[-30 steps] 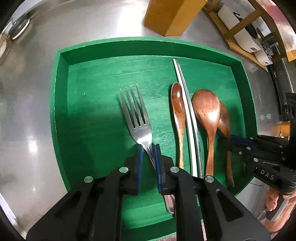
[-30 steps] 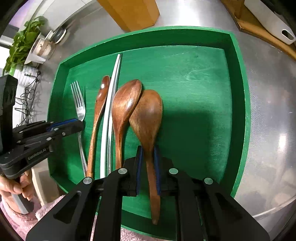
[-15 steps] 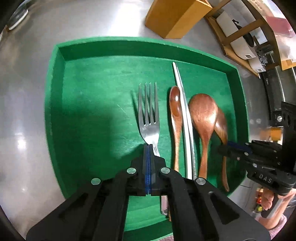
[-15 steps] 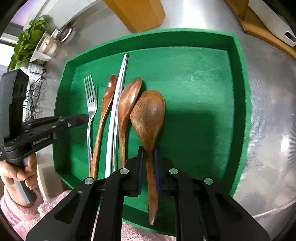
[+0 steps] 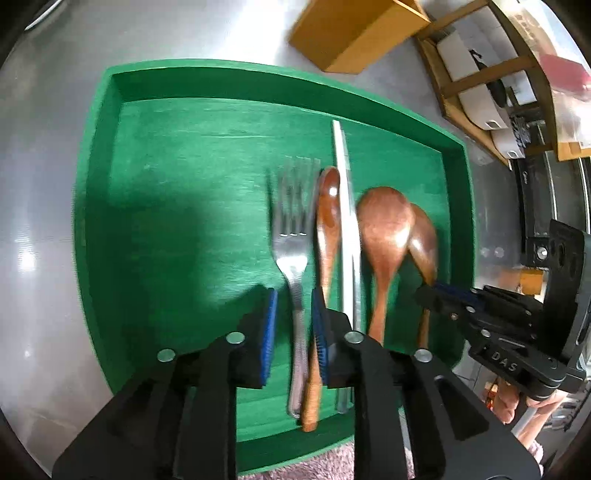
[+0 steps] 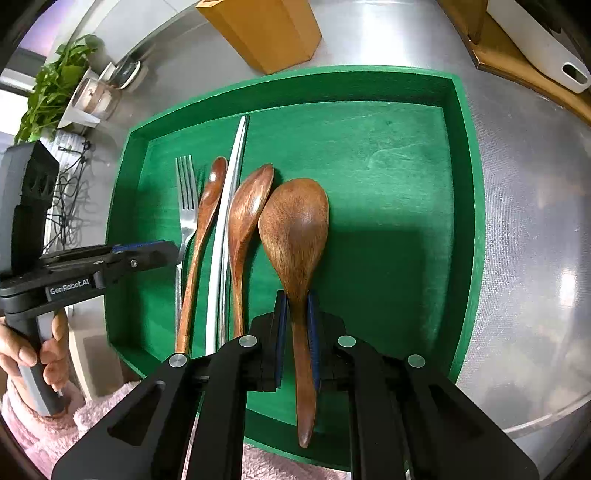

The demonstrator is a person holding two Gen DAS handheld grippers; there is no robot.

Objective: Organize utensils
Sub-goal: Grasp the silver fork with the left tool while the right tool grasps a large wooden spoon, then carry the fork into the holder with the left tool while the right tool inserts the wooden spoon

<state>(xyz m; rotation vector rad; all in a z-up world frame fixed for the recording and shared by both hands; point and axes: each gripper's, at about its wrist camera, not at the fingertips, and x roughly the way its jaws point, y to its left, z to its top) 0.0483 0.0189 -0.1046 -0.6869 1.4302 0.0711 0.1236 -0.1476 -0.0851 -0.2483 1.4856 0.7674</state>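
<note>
A green tray holds a row of utensils lying side by side. My left gripper straddles the handle of the metal fork; its jaws are opening and the blue pads stand clear of the handle. Right of the fork lie a slim wooden spoon, silver chopsticks and a medium wooden spoon. My right gripper is shut on the handle of the large wooden spoon, whose bowl touches the medium spoon. The fork is leftmost in the tray.
A wooden block stands on the steel counter just beyond the tray. A wooden rack with white items is at the far right, a plant and jars at the far left. Pink cloth lies along the tray's near edge.
The left gripper shut on the fork, swung it from slanted to straight and shifted it right beside the slim spoon, then parted its jaws. The right gripper kept its hold.
</note>
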